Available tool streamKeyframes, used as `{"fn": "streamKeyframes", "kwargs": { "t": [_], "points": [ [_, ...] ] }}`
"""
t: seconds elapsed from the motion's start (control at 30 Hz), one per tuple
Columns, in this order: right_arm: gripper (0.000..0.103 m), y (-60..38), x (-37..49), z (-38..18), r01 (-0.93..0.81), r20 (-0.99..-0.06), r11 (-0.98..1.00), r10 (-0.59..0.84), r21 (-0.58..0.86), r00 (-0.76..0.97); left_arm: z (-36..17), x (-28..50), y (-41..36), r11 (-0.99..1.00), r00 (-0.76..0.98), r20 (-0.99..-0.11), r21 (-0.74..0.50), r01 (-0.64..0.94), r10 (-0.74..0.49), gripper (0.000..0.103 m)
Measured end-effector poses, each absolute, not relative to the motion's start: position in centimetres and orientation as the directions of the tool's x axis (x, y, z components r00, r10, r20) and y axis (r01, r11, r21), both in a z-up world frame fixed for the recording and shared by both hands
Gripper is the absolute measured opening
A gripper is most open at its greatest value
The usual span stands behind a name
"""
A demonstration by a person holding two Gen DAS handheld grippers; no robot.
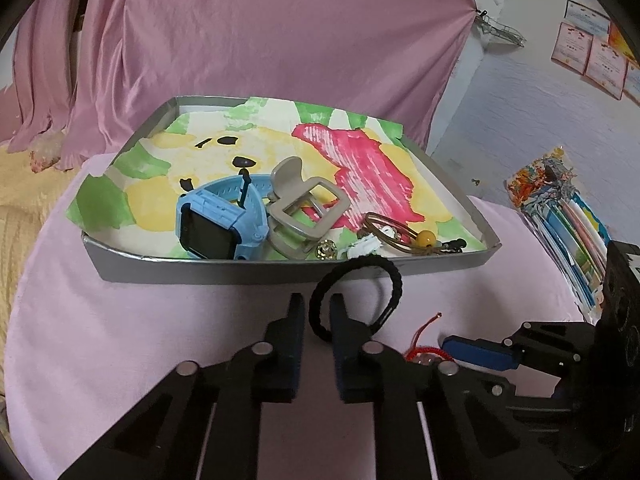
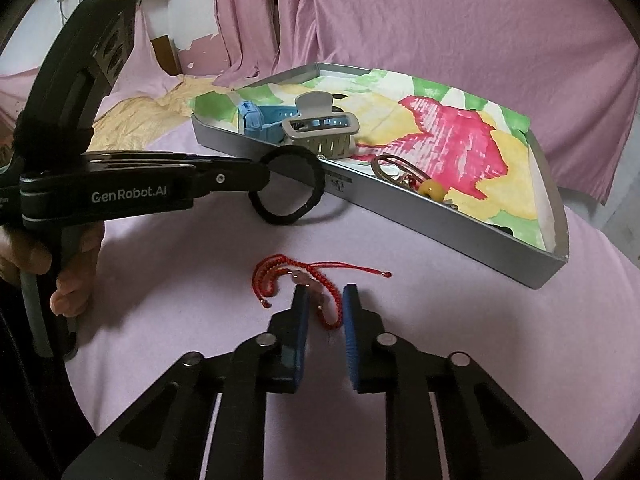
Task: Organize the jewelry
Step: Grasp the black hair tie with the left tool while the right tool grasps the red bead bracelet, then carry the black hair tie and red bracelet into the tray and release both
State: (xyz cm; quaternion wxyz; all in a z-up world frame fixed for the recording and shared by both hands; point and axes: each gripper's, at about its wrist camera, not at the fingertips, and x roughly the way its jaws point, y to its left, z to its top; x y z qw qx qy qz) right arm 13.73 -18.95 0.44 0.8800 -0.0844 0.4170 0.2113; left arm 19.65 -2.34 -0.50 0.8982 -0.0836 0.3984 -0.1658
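Observation:
A black hair tie (image 1: 360,280) (image 2: 286,188) hangs upright just in front of the silver tray (image 1: 200,266) (image 2: 440,220). My left gripper (image 1: 318,305) (image 2: 264,172) is shut on its left side. A red cord bracelet (image 2: 280,272) (image 1: 426,354) lies on the pink cloth. One end of it runs between the blue pads of my right gripper (image 2: 325,294), which stands open around it. In the tray lie a blue smartwatch (image 1: 216,220) (image 2: 260,120), a beige hair claw (image 1: 300,208) (image 2: 320,132) and a brown elastic with a yellow bead (image 1: 424,238) (image 2: 430,190).
The tray is lined with painted paper and also holds a small gold brooch (image 1: 326,249) and a white clip (image 1: 364,248). A stack of colourful packets (image 1: 560,216) sits to the right. A yellow blanket (image 1: 24,200) lies left. A hand (image 2: 72,276) holds the left gripper's handle.

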Motion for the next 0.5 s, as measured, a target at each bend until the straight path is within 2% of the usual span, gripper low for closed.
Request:
{"fn": "streamKeyframes", "kwargs": {
  "t": [0.07,0.5],
  "points": [
    [0.009,-19.1,13.6,0.4,-0.438,-0.77,0.898,0.301,0.031,0.563,-0.4,19.4,-2.3,0.931,0.629,-0.687,-0.279,0.235,-0.364,0.006],
    [0.009,-21.6,12.2,0.1,-0.344,-0.729,0.933,0.306,0.102,0.613,0.9,16.6,-3.2,0.926,0.665,-0.644,-0.25,0.284,-0.378,0.005]
  ]
}}
